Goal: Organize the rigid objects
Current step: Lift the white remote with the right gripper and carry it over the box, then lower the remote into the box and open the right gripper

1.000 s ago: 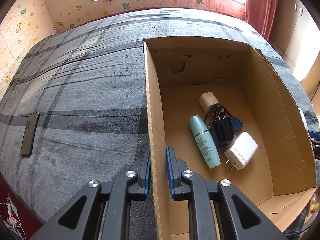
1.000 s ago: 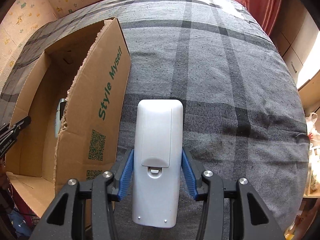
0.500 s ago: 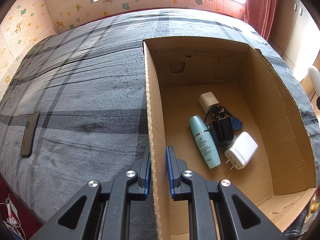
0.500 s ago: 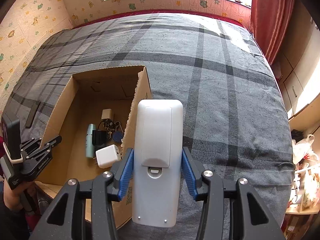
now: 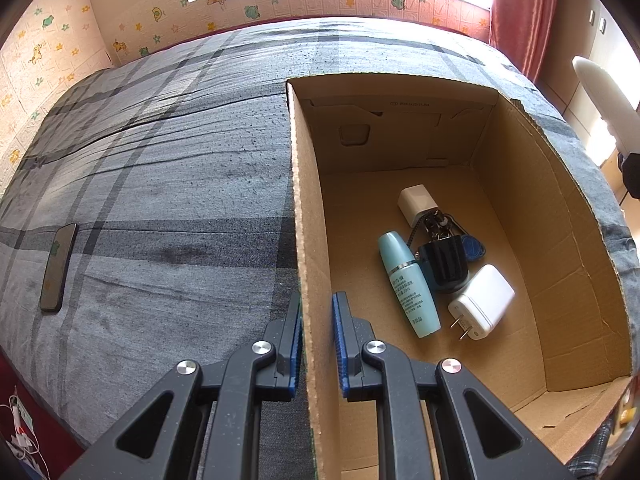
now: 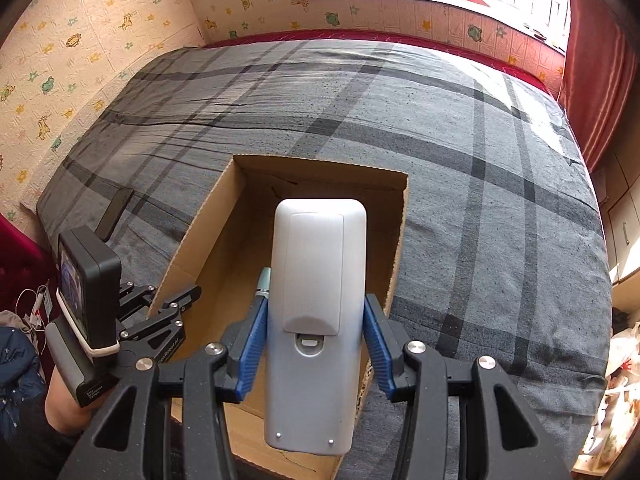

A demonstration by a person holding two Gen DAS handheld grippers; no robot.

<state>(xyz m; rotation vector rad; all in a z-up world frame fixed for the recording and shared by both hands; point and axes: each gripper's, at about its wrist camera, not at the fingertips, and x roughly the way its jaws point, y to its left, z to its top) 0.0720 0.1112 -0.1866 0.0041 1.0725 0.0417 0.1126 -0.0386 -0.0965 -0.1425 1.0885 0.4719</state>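
Note:
My left gripper (image 5: 316,312) is shut on the left wall of an open cardboard box (image 5: 306,200) on the bed. Inside the box lie a teal bottle (image 5: 408,284), a white plug charger (image 5: 482,302), a small white cube charger (image 5: 416,202) and a black key bunch (image 5: 442,256). My right gripper (image 6: 312,320) is shut on a white remote control (image 6: 316,300), back side up, held above the box (image 6: 400,232). The remote also shows at the right edge of the left wrist view (image 5: 600,104). The left gripper appears in the right wrist view (image 6: 160,316).
A grey plaid bedspread (image 6: 480,160) covers the bed. A dark phone (image 5: 58,266) lies flat on it left of the box, also in the right wrist view (image 6: 114,214). A red curtain (image 5: 520,8) hangs at the right. Cables (image 5: 20,432) lie on the floor.
My right gripper has risen and swung left with the remote, from beside the box's right wall to above the box opening. The left gripper has stayed clamped on the box wall.

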